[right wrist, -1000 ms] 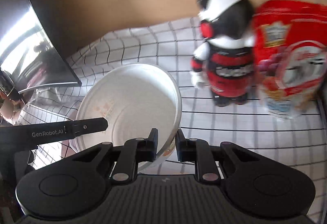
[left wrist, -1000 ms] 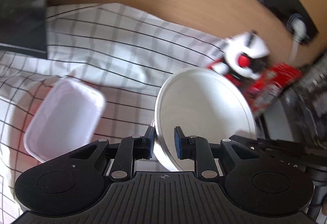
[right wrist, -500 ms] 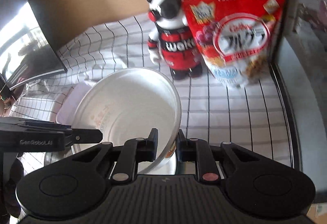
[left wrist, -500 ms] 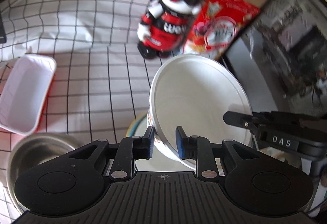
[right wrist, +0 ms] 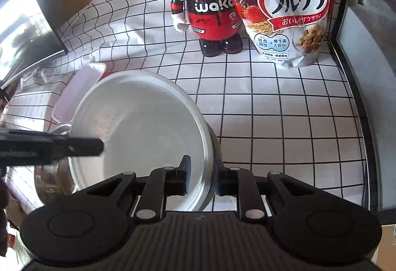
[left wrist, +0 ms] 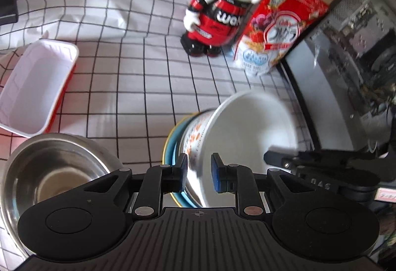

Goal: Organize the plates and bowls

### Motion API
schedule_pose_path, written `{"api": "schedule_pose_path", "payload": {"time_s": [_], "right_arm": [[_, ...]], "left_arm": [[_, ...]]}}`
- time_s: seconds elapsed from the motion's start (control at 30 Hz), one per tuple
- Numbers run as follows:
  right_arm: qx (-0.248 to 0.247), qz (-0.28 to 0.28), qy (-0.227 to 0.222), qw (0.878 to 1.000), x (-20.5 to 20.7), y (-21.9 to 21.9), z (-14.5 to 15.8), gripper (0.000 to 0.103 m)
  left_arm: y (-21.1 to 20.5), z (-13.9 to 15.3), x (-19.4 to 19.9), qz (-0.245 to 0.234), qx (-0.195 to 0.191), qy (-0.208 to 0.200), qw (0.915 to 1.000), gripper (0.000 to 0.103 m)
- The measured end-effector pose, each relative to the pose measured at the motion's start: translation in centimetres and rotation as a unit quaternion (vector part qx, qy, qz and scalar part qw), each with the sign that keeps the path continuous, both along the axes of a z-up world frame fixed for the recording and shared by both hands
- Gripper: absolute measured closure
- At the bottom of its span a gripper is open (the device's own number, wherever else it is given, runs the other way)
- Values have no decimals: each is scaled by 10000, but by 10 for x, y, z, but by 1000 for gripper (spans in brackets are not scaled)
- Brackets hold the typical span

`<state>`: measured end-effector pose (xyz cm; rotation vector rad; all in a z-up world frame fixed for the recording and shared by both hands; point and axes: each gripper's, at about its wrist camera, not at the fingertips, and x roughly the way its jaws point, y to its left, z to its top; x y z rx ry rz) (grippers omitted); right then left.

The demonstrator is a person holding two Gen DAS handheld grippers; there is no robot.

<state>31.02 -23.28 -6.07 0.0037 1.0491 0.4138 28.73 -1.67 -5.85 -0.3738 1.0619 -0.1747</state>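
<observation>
Over the blue plate (left wrist: 170,147), white bowl (left wrist: 250,127) pinched by both grippers — left gripper (left wrist: 198,173), right gripper (right wrist: 201,175) clamped on opposite rims. Lower level, release together.

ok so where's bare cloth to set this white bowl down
Bare checked cloth lies in front of the cereal bag and toy figure, and between the white tray and the toy. Nearer, it's crowded: steel bowl, and a blue plate under the white bowl.
</observation>
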Motion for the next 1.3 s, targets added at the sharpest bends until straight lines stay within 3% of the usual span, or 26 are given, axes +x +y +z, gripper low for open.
{"api": "schedule_pose_path", "payload": {"time_s": [0.13,0.2,0.3,0.5,0.6,0.97,1.3], "right_arm": [[-33,-84,-96,9999,0,-2,4,81],[1,-137,-161,9998,1,-4,6,70],[15,-202,-199,9996,2,-6,6,62],[-99,-269,-39,9996,6,-5,-8,61],[-96,-308,-17,9995,6,-7,-12,55],[-183,-297,-10,9994,11,-9,-20,54],[134,-65,241,9996,12,-4,-35,49]], "left_arm": [[8,6,-2,191,-56,-128,9997,80],[12,7,-2,272,-60,-160,9995,80],[12,6,-2,304,35,-134,9994,80],[8,-8,0,262,273,13,9993,80],[7,-14,1,254,347,67,9991,72],[-4,-12,4,106,416,-35,9991,71],[-3,-26,12,171,250,100,9995,71]]}}
